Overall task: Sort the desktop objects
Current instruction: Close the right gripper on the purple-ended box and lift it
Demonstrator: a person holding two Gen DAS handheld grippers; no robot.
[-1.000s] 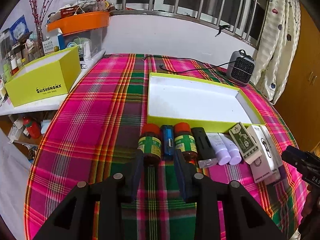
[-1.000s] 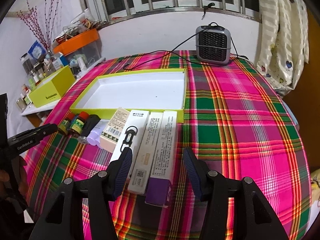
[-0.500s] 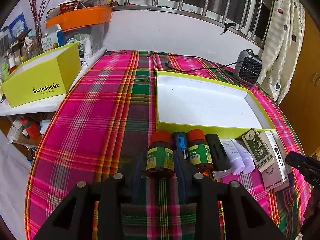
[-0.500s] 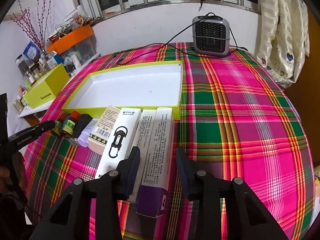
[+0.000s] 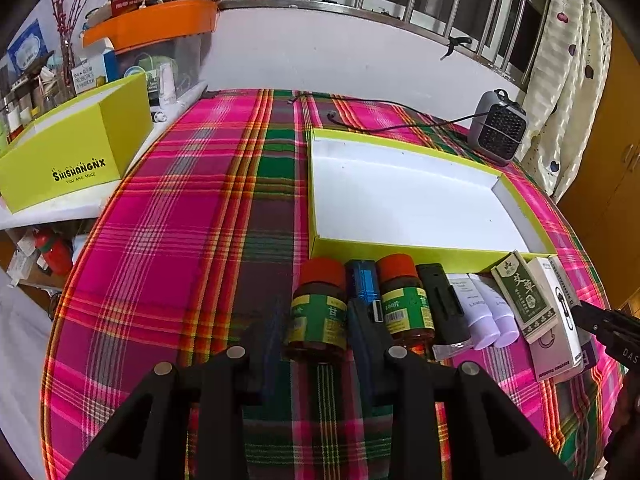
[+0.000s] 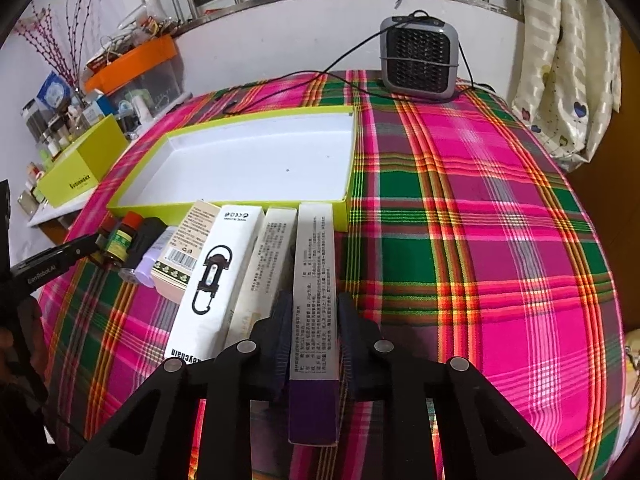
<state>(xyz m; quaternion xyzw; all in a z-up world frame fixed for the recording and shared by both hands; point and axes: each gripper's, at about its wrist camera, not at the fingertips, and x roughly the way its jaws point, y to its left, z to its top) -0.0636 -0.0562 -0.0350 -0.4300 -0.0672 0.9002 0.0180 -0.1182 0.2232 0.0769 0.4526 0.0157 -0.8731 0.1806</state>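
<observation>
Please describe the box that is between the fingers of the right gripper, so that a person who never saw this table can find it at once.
Start at the shallow yellow-green tray on the plaid cloth. A row of items lies along its near wall, and the long white box is the last one at the row's right end. Only it has a purple near end, and the right gripper straddles it.

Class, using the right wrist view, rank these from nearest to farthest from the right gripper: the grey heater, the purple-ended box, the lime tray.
1. purple-ended box: between the jaws of the right gripper, at the row's right end.
2. lime tray: just beyond the row of boxes, ahead and left.
3. grey heater: far edge of the table, ahead and slightly right.
</observation>
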